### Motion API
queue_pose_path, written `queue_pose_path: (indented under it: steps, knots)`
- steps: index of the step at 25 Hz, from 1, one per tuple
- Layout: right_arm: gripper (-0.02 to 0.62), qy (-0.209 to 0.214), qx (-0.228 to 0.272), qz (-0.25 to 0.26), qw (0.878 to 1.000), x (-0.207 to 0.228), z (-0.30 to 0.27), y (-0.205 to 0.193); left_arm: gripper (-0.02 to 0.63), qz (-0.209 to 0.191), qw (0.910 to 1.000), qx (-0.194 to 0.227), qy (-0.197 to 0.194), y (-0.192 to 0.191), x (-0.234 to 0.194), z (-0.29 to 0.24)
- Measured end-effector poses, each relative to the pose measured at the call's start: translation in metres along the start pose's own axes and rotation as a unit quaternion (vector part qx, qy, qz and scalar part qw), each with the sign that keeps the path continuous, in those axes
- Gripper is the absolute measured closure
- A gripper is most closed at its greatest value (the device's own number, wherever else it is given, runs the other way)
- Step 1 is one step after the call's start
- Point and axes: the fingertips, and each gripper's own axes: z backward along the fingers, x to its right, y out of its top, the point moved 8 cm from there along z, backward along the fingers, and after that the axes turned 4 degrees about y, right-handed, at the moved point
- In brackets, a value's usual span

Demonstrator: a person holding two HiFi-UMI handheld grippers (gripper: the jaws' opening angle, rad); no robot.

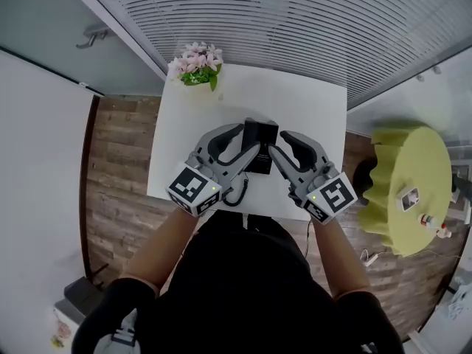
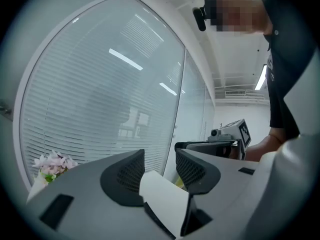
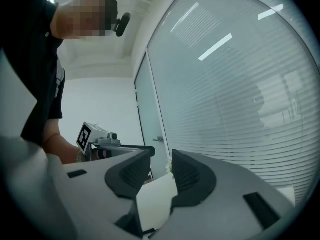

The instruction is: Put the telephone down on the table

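On the white table point(image 1: 313, 102) lies one black telephone point(image 1: 262, 133), near the middle, its cord point(image 1: 237, 195) curling toward the near edge. One bunch of pink flowers point(image 1: 195, 63) sits at the far left corner. Two grippers hang above the phone: the left gripper point(image 1: 248, 140) and the right gripper point(image 1: 278, 143) both have their jaws apart with nothing between them. Bare tabletop spreads right of the phone and beyond it. One yellow round table point(image 1: 409, 175) stands well apart, right.
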Motion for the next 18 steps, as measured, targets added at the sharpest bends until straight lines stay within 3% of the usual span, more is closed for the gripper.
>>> queue_pose_path:
  steps: [5, 9, 18]
  knots:
    - [0.531, -0.001, 0.024, 0.030, 0.999, -0.013, 0.007, 0.017, 0.465, -0.012, 0.9997, 0.021, -0.002, 0.016, 0.013, 0.007]
    - [0.553, 0.001, 0.029, 0.052, 0.998, -0.021, 0.009, 0.024, 0.581, -0.025, 0.9991, 0.033, 0.006, 0.022, 0.020, 0.012]
    - [0.572, -0.006, 0.036, 0.062, 0.997, -0.028, 0.011, 0.032, 0.597, -0.034, 0.9987, 0.038, -0.008, 0.025, 0.030, 0.012]
